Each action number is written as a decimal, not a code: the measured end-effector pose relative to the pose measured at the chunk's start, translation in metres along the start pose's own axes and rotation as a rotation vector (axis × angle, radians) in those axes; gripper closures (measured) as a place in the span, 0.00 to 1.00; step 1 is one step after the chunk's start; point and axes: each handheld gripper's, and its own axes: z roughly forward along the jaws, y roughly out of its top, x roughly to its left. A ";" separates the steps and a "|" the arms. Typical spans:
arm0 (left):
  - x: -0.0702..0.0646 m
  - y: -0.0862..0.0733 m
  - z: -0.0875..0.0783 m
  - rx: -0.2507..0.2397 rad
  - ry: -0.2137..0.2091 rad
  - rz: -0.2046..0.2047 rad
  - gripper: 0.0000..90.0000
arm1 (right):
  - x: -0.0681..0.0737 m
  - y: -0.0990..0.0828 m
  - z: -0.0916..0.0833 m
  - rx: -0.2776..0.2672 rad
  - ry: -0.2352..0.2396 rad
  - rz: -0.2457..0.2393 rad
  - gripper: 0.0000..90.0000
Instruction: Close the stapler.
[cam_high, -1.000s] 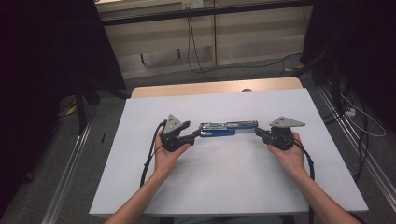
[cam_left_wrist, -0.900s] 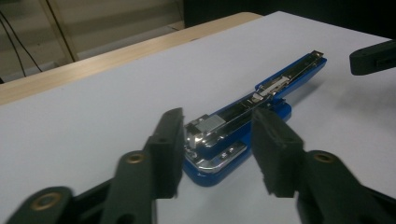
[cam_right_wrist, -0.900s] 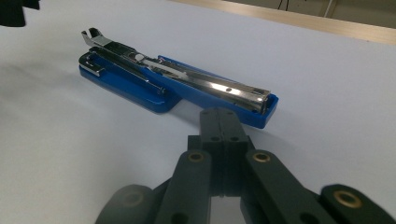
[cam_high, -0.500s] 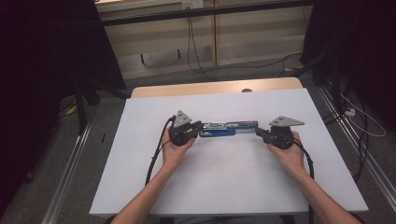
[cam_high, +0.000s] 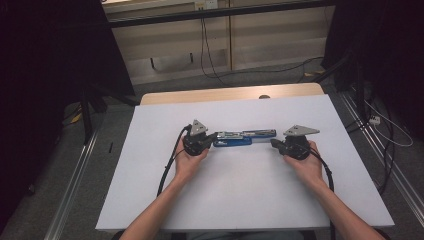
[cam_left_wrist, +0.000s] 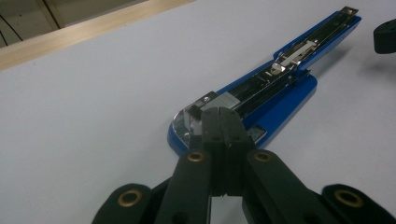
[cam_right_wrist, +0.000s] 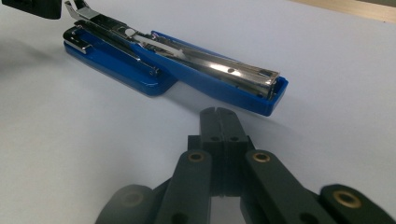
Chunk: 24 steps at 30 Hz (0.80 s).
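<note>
A blue stapler (cam_high: 243, 138) lies swung open flat on the white sheet (cam_high: 240, 190), its metal staple channel (cam_left_wrist: 275, 77) facing up. My left gripper (cam_high: 213, 136) sits at the stapler's left end. Its jaws have just been closing and now stand shut, tips (cam_left_wrist: 219, 113) against the metal front of the base (cam_left_wrist: 189, 122), with nothing visible between them. My right gripper (cam_high: 274, 143) is shut and empty, a short way from the stapler's right end (cam_right_wrist: 266, 95). In the right gripper view its tips (cam_right_wrist: 218, 114) rest just above the sheet.
The white sheet covers a wooden table whose bare far edge (cam_high: 225, 94) shows beyond it. Cables (cam_high: 167, 170) trail from both grippers across the sheet. Dark floor, rails (cam_high: 75, 175) and cabling surround the table.
My left hand has slid right and a little down, up to the stapler's left end, and its jaws have closed. The right hand and the stapler have stayed put.
</note>
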 end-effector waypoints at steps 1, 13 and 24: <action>0.000 -0.001 0.001 0.003 -0.001 0.002 1.00 | 0.000 0.000 0.000 0.003 -0.001 -0.001 1.00; 0.000 -0.003 0.007 0.026 -0.014 0.019 1.00 | -0.005 0.000 0.001 0.028 -0.023 -0.003 1.00; 0.001 -0.004 0.008 0.026 -0.031 0.002 1.00 | -0.008 0.003 0.006 0.056 -0.036 -0.008 1.00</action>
